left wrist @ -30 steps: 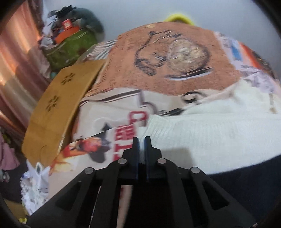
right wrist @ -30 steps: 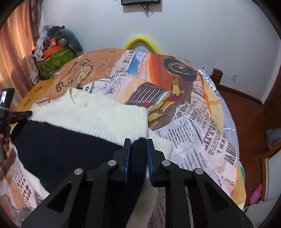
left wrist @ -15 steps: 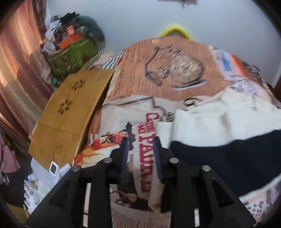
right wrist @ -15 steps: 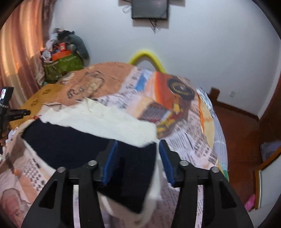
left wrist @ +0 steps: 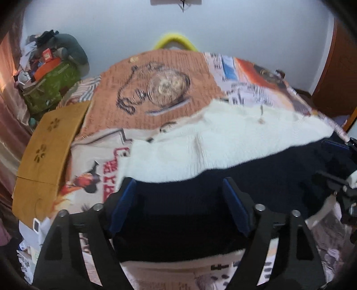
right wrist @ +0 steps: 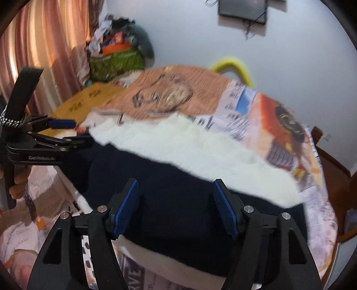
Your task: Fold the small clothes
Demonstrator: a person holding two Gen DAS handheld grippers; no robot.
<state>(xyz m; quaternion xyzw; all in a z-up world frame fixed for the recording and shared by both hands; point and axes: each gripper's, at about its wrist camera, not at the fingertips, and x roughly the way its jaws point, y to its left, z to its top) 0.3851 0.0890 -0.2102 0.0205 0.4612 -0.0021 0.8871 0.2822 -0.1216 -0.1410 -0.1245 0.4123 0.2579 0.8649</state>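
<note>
On bedspread (left wrist: 156, 73) — sweater (left wrist: 223, 142) lying crosswise

A pale wall (right wrist: 290, 55) is filling the far side of the room, with a dark screen (right wrist: 242, 10) hanging on it at twelve o'clock in the right wrist view. Pink curtains (right wrist: 44, 44) are glowing with daylight at ten o'clock. A bed (left wrist: 156, 67) under a printed cover is taking up the middle; a yellow hoop (left wrist: 176, 40) is peeking over its far edge. At ten o'clock, clutter is piling on a green bag (left wrist: 51, 87). A wooden board (left wrist: 46, 147) is lying along the bed at nine o'clock. A wood door (left wrist: 334, 67) is standing at two o'clock.
</note>
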